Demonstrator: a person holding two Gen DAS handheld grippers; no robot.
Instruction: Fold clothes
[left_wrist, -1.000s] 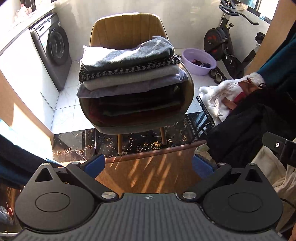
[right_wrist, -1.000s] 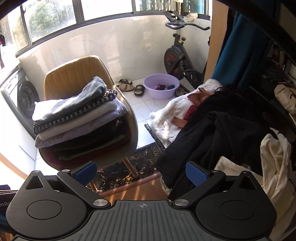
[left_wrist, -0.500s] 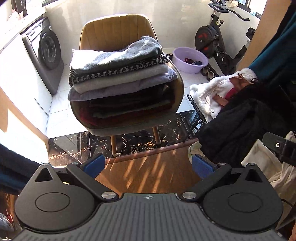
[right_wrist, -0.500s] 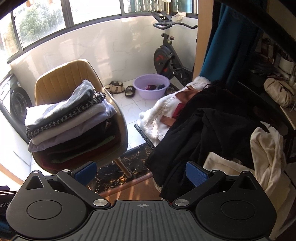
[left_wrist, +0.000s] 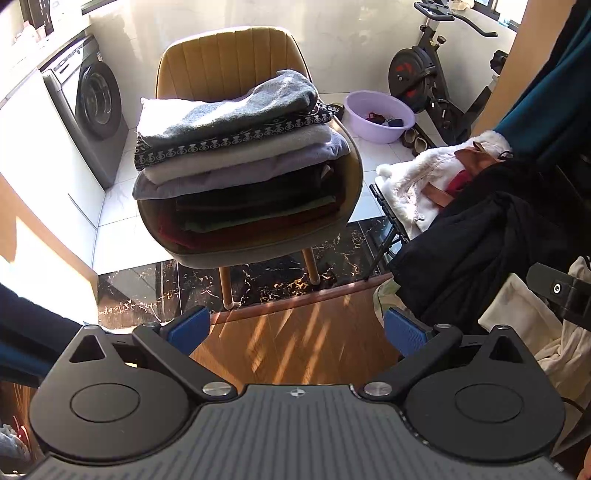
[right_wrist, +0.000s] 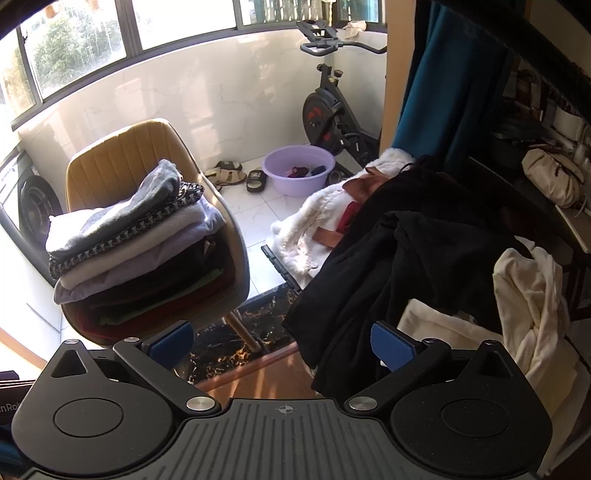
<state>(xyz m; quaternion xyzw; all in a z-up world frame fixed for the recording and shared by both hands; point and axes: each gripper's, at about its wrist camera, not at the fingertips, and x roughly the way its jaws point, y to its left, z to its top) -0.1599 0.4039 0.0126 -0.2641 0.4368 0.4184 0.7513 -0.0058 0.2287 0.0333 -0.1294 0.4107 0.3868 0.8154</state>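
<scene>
Left gripper (left_wrist: 295, 328) and right gripper (right_wrist: 282, 343) both spread wide, holding nothing. Ahead of them, folded clothes (left_wrist: 236, 147) stacked on a chair (left_wrist: 229, 62); unfolded dark garments (right_wrist: 406, 266) heaped to the right.

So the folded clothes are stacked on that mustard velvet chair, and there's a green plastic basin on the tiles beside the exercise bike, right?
Nearly. The stack of folded clothes does sit on the mustard velvet chair, but the round plastic basin on the tiles beside the black exercise bike is lilac purple, not green. The right wrist view shows it clearly.
</scene>
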